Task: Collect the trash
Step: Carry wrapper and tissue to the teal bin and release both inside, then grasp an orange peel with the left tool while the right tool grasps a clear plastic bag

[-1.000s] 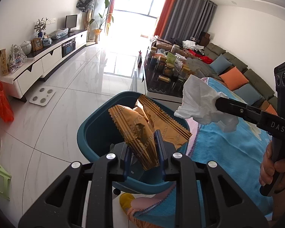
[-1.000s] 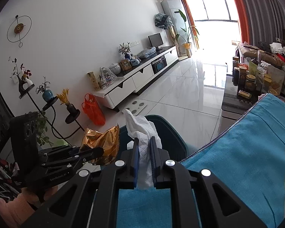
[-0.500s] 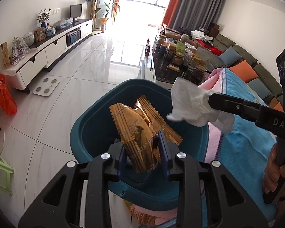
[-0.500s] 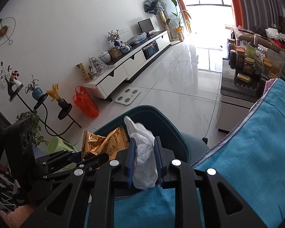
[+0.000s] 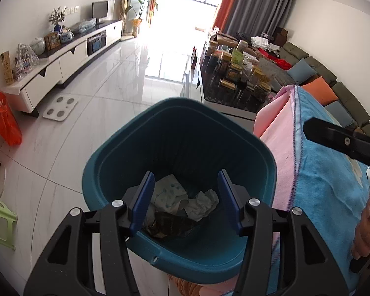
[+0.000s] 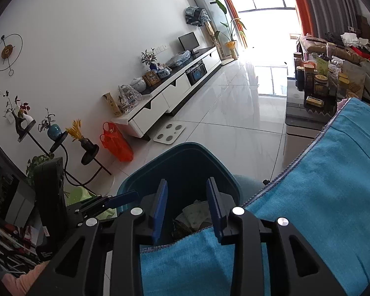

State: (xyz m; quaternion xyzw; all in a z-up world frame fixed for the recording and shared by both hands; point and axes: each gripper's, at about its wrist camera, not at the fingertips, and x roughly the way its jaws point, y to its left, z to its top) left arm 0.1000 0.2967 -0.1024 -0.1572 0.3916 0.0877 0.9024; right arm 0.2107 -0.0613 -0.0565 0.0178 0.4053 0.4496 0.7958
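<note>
Deep teal ribbed plastic bin, white crumpled tissue, blue-dotted white paper, bright blue fleece blanket edged pink.

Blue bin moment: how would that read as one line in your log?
left gripper: open, empty | right gripper: open, empty | both above blue bin | inside: crumpled tissue, gold wrapper

The teal bin gapes unobstructed from above; the blue blanket crowds its right rim; trash lies low inside.

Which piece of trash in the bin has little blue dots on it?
The flat white wrapper at the back left of the teal bin. The crumpled tissue is plain white; the wrapper in front is dark.
</note>
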